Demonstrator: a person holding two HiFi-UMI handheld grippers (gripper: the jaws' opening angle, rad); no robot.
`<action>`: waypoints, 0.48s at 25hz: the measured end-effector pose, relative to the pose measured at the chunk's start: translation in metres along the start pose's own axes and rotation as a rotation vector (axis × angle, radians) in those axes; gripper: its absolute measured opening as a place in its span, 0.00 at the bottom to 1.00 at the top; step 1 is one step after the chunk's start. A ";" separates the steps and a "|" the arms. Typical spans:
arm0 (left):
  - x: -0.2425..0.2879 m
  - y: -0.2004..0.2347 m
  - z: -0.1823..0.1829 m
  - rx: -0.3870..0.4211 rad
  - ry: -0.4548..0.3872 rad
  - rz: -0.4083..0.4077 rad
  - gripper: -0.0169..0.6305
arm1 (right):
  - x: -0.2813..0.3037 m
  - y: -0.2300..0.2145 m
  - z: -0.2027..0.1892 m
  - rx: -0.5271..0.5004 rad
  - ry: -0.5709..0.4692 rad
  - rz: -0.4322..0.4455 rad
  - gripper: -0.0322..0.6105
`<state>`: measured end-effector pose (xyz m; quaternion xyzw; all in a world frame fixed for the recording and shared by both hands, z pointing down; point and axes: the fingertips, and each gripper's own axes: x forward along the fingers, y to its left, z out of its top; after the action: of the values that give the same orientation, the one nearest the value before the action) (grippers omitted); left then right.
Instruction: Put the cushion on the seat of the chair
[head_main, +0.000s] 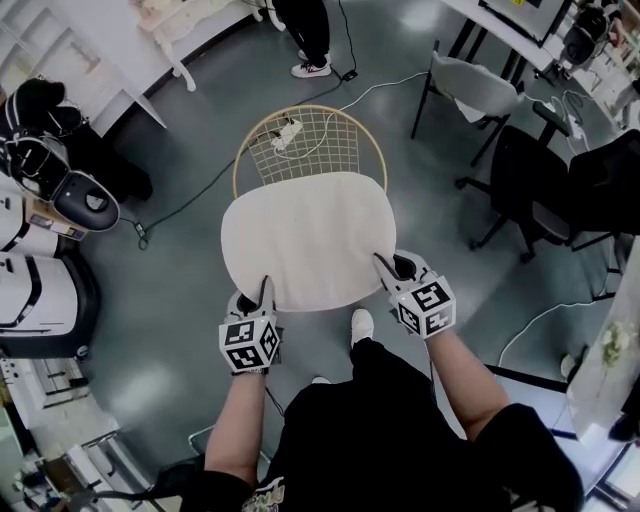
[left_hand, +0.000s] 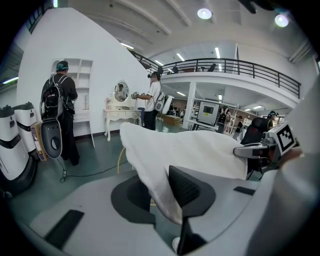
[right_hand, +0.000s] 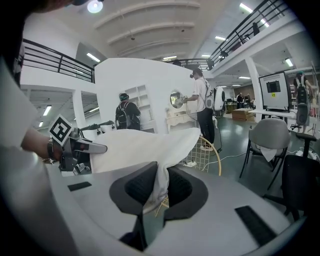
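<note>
A cream, rounded cushion (head_main: 305, 238) hangs in the air between my two grippers, above the chair (head_main: 310, 135), whose wire-grid back with a tan hoop rim shows beyond it. The seat is hidden under the cushion. My left gripper (head_main: 266, 290) is shut on the cushion's near left edge. My right gripper (head_main: 385, 266) is shut on its near right edge. In the left gripper view the cushion (left_hand: 190, 150) folds down between the jaws. The right gripper view shows the cushion (right_hand: 145, 147) pinched the same way, with the chair's wire back (right_hand: 209, 152) behind it.
Black office chairs (head_main: 545, 185) and a grey one (head_main: 470, 88) stand to the right. White round machines (head_main: 35, 285) line the left. Cables (head_main: 190, 195) cross the grey floor. A person's legs (head_main: 308, 35) stand beyond the chair, and others stand by a white dresser (left_hand: 120, 117).
</note>
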<state>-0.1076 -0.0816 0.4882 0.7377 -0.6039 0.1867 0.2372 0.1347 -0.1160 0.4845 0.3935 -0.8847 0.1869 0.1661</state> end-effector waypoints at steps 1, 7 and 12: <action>0.008 -0.002 0.005 0.000 0.002 0.003 0.17 | 0.004 -0.009 0.003 0.001 0.001 0.004 0.14; 0.052 -0.003 0.026 0.009 0.003 0.007 0.17 | 0.030 -0.047 0.015 0.000 -0.006 0.007 0.14; 0.072 0.013 0.031 0.010 0.007 -0.009 0.18 | 0.051 -0.051 0.018 0.006 0.009 -0.010 0.14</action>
<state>-0.1057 -0.1594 0.5054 0.7409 -0.5988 0.1914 0.2364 0.1385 -0.1882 0.5020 0.3973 -0.8814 0.1904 0.1700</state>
